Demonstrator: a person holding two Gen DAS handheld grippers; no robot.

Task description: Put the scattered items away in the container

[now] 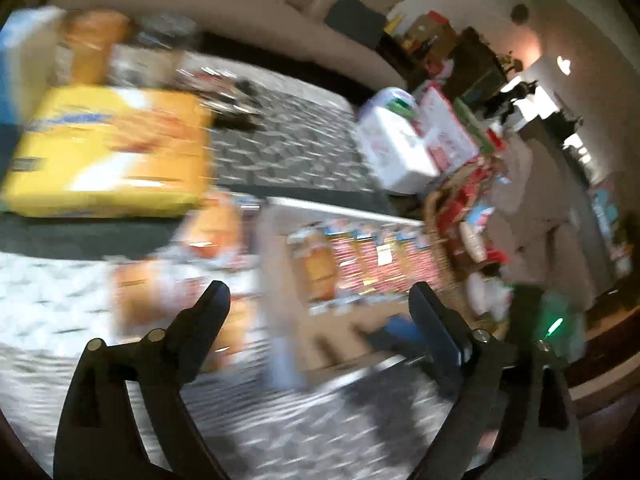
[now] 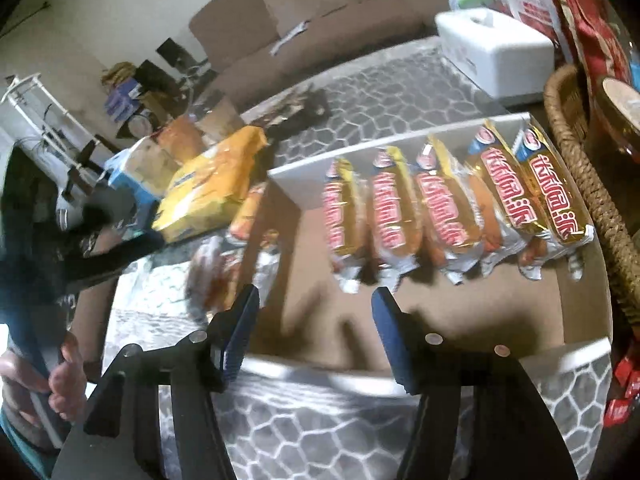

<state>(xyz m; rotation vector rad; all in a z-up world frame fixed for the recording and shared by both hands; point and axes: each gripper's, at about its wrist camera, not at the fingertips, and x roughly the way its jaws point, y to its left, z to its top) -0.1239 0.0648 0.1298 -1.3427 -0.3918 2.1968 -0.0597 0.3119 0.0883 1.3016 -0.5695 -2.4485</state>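
A shallow cardboard box with white walls holds several wrapped snack cakes in a row along its far side; it also shows blurred in the left wrist view. Loose snack packs lie on the patterned cloth left of the box, seen too in the left wrist view. My right gripper is open and empty over the box's near left part. My left gripper is open and empty, between the loose packs and the box's left wall.
A big yellow snack bag lies at the left, also in the right wrist view. A white tissue box and a wicker basket stand at the right. A sofa is behind the table.
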